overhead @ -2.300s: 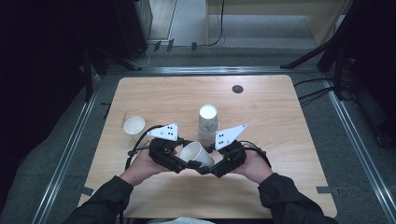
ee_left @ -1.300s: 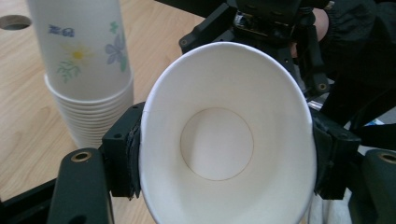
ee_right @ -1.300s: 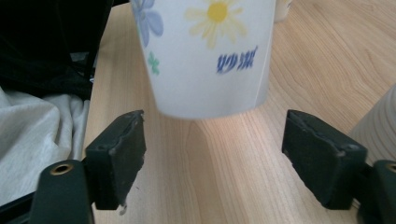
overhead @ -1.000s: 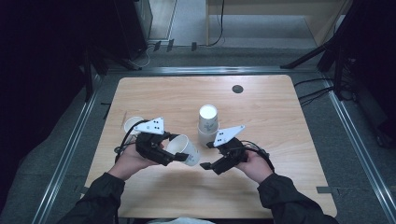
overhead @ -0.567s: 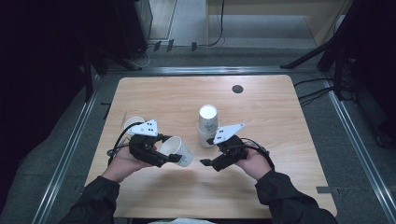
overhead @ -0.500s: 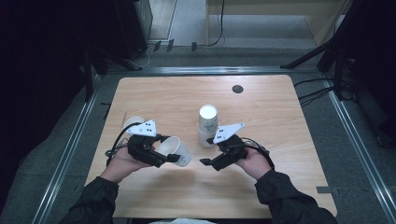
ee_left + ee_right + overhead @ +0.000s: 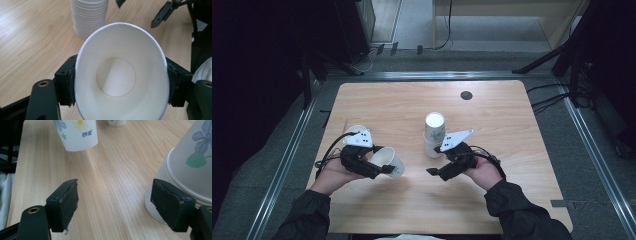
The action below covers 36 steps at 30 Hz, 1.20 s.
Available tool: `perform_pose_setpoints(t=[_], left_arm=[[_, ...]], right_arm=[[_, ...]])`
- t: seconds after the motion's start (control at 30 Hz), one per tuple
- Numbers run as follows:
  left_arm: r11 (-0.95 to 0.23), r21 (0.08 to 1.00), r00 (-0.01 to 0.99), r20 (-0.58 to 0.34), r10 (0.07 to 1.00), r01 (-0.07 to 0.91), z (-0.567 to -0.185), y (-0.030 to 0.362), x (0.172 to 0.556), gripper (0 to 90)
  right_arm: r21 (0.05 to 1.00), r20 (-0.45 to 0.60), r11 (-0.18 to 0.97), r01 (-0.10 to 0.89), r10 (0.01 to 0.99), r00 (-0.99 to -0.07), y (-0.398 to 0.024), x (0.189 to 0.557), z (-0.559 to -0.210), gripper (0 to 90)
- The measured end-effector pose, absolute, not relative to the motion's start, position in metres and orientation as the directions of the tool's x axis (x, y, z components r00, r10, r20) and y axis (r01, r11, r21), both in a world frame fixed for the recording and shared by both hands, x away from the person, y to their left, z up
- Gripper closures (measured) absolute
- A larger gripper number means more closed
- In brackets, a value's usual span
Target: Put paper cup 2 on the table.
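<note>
Left gripper [image 7: 384, 169], lower left of the high view: jaws pinch one paper cup [image 7: 388, 161] by its sides, mouth toward its camera, nothing inside. Right gripper [image 7: 435, 169], lower centre: jaws spread, holding nothing. Just above it, one stack [image 7: 433, 134] of upturned cups. One more single cup [image 7: 355, 132] stands upright at left on the table [image 7: 512, 150].

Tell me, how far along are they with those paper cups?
Done, it seems: one cup already stands apart at the table's left edge. In hand: the left gripper squeezes a second cup, tipped sideways above the wood. Left: setting it down, then more from the upside-down stack, beside which the right gripper waits, fingers apart and empty.
</note>
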<state>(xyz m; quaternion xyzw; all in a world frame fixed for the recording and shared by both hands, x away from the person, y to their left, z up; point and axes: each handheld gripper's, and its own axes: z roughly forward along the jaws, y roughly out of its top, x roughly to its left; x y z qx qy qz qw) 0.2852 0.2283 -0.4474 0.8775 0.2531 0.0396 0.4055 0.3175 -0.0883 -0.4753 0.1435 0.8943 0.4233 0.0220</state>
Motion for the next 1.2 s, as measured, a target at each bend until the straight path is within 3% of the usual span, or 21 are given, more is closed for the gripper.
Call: perform_pose_setpoints(t=[0.7, 1.2], left_arm=[[-0.601, 0.673, 0.852, -0.085, 0.517, 0.432, -0.461, 0.252, 0.293, 26.6], [-0.604, 0.616, 0.799, -0.071, 0.597, 0.506, -0.474, 0.280, 0.301, 25.6]], right_arm=[[0.746, 0.081, 0.624, 0.233, 0.261, -0.962, -0.086, 0.317, -0.479, 22.3], [0.735, 0.078, 0.638, 0.229, 0.256, -0.964, -0.085, 0.316, -0.480, 22.3]])
